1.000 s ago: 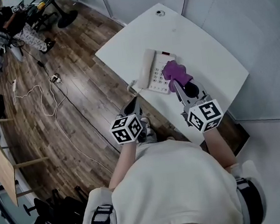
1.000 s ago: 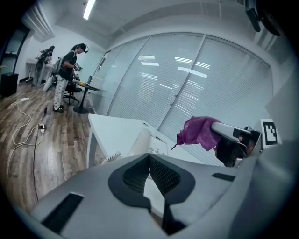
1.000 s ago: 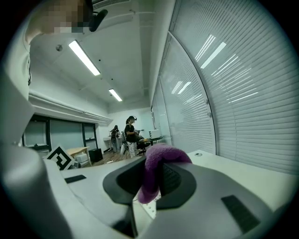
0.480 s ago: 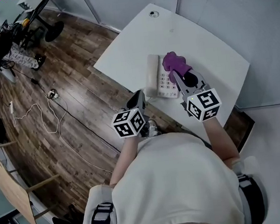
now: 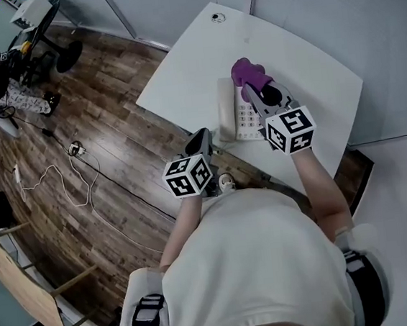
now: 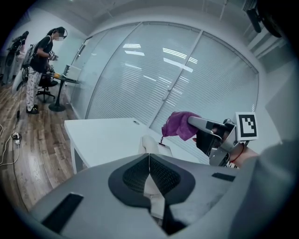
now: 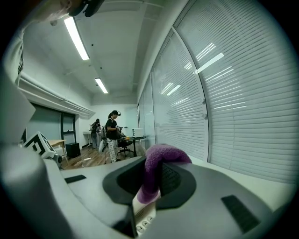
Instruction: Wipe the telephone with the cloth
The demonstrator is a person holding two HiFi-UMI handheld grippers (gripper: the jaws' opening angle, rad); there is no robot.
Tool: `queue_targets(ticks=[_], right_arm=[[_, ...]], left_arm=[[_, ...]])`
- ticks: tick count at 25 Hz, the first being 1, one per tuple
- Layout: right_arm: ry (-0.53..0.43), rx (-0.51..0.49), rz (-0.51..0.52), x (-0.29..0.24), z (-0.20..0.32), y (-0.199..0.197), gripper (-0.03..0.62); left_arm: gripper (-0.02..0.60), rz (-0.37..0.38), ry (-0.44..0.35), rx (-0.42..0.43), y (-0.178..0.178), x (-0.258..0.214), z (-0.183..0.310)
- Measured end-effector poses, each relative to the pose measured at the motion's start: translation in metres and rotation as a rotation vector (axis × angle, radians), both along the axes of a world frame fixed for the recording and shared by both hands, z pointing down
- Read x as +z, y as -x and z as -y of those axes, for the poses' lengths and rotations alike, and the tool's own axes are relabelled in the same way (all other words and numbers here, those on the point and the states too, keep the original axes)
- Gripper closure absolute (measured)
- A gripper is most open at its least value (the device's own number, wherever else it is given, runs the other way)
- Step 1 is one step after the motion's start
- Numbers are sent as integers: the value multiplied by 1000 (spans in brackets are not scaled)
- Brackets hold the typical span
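While the head view looks steeply down, wood floor (image 5: 99,133) fills the left side, with a pale cable (image 5: 60,177) lying loose on it; a second person (image 6: 43,51) stands far off at a desk in the left gripper view.

Left gripper (image 5: 201,134): off the near edge of the white table (image 5: 180,74), just beside the telephone's near end; jaws pressed together with nothing between them, confirmed in its own view (image 6: 149,158); marker cube towards the wearer.

Telephone (image 5: 236,112): lies on the table near the near edge, between the two grippers; handset on its left side, keypad on its right; visible below the jaws in the right gripper view (image 7: 142,215).

Cloth (image 5: 246,70): purple, bunched, over the far end of the telephone; in the left gripper view (image 6: 180,125) its bulk sits above the set, a small tag dangling beneath; contact with the telephone cannot be told.

Right gripper (image 5: 254,94): above the keypad side, pointing away from the wearer; jaws clamped on the cloth, which bulges up out of them in its own view (image 7: 154,175).
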State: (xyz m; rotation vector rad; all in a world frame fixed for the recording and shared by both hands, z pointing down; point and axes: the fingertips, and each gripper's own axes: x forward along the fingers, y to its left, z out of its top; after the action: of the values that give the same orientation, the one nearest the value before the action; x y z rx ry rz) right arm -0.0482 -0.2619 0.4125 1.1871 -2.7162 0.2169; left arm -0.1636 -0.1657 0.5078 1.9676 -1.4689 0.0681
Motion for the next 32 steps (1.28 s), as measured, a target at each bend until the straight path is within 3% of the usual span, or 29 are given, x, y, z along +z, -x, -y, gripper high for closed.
queue_targets(ticks=[13, 32], right_arm=[[31, 23, -58, 26, 39, 34, 532], [178, 0, -153, 92, 48, 56, 532]], left_arm=[[560, -8, 29, 63, 3, 12, 0], [560, -3, 61, 42, 18, 19, -2]])
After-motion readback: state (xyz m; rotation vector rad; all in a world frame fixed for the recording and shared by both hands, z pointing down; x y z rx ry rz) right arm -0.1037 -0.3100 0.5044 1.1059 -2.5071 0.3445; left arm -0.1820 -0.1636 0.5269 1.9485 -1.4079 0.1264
